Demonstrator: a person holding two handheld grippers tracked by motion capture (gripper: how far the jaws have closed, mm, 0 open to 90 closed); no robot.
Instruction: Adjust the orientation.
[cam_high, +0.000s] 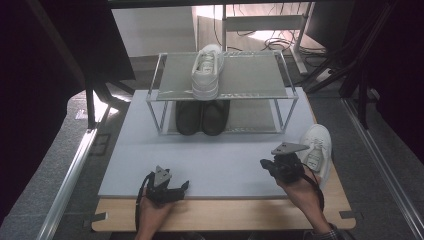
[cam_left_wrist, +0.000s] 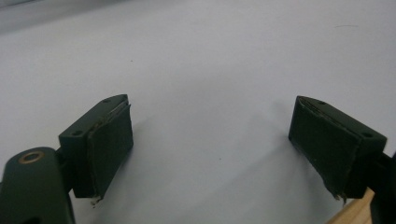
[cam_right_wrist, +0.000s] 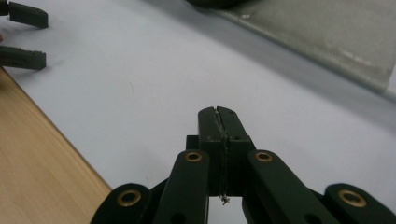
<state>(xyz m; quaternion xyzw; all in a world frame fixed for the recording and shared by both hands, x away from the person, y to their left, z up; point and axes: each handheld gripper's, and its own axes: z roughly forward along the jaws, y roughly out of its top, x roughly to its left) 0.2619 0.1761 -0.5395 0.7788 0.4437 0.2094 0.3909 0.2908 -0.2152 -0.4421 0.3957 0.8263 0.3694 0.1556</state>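
My left gripper (cam_high: 183, 188) rests at the near left of the pale grey mat (cam_high: 220, 150), held by a hand. In the left gripper view its jaws (cam_left_wrist: 211, 114) stand wide open over bare mat, nothing between them. My right gripper (cam_high: 263, 163) is at the near right, pointing left across the mat; in the right gripper view its jaws (cam_right_wrist: 218, 113) are shut together with nothing held. A white shoe (cam_high: 317, 147) lies just right of that gripper at the mat's edge, apart from the jaws. A second white shoe (cam_high: 207, 70) stands on the top shelf of a metal rack (cam_high: 250, 75).
Two black shoes (cam_high: 202, 116) sit side by side on the rack's lower shelf (cam_right_wrist: 327, 32). The wooden table edge (cam_high: 225, 212) runs along the near side of the mat. The left gripper's open jaws (cam_right_wrist: 25, 37) appear at the upper left of the right gripper view.
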